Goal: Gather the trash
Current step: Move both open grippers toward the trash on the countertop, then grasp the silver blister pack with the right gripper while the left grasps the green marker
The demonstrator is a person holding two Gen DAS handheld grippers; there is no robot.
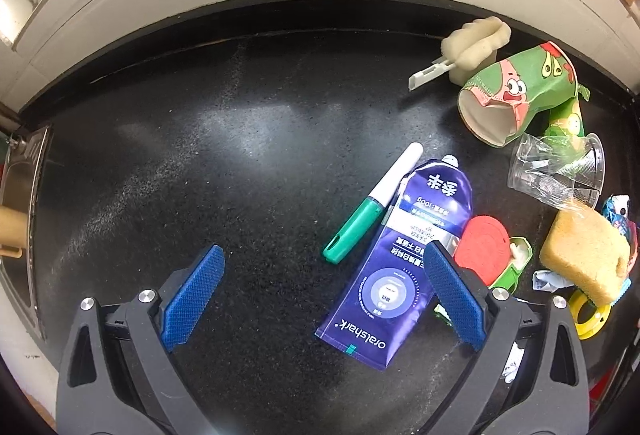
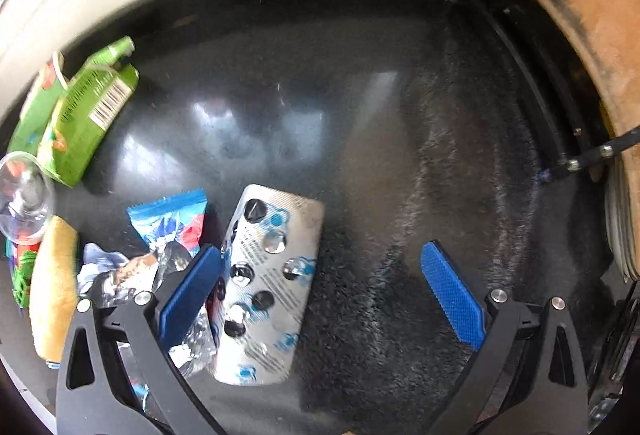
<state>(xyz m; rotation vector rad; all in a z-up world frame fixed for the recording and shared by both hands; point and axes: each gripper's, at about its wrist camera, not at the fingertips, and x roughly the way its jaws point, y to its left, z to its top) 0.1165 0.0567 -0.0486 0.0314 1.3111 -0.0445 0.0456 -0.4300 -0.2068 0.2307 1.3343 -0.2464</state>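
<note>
Silver blister pack (image 2: 266, 287) between right gripper (image 2: 320, 291) fingers

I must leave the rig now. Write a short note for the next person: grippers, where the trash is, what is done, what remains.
Left gripper: open, empty, above the black counter; purple toothpaste tube and green marker lie between its fingers.
Right gripper: open, empty, over the blister pack.
Paper cup, plastic cup, sponge and blue wrapper lie loose.
Done: nothing visibly collected. Left: everything; no bin in view.
</note>
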